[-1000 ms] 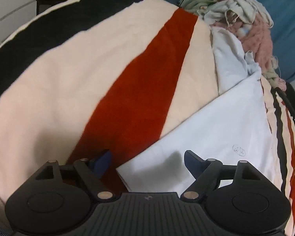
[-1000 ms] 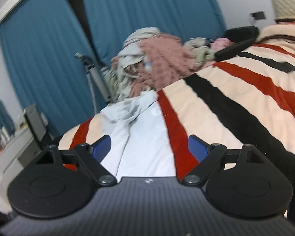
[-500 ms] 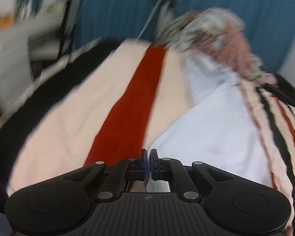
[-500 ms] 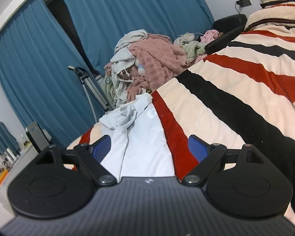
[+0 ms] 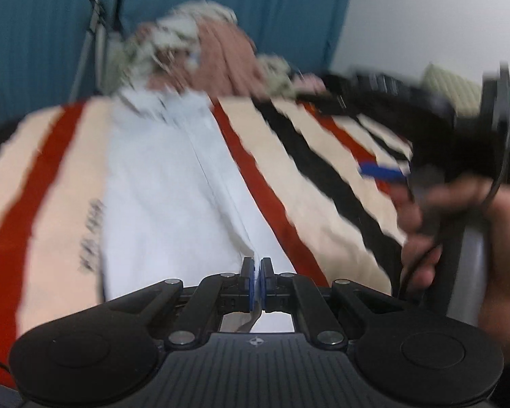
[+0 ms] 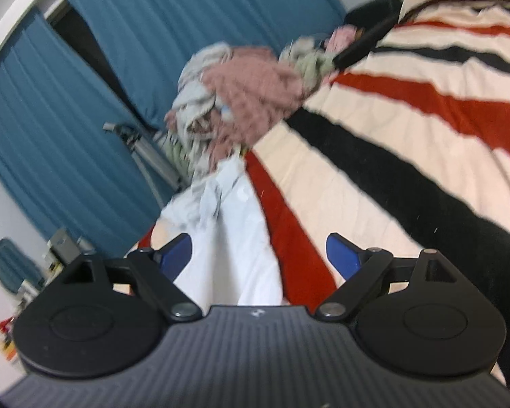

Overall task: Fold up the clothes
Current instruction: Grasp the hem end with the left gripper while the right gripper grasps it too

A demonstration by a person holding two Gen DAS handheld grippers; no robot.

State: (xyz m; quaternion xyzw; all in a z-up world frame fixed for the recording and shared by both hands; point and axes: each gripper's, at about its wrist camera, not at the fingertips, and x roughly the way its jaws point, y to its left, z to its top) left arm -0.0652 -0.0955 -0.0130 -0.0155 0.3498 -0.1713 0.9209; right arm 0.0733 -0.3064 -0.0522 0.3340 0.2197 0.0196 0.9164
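The left gripper [image 5: 257, 280] had its jaws clenched on the near edge of the white garment [image 5: 166, 197], which lay on the striped bedspread [image 5: 323, 204] with its long axis running straight away from that gripper toward the heap of clothes [image 5: 200, 54] at the far end. The right gripper [image 6: 258, 255], held in a hand [image 5: 459, 238] off to the right of the garment, had its jaws released and wide, empty above the same near end. By my reckoning the left was the nearer, already gripping, so the fold would likely carry that edge toward the heap.
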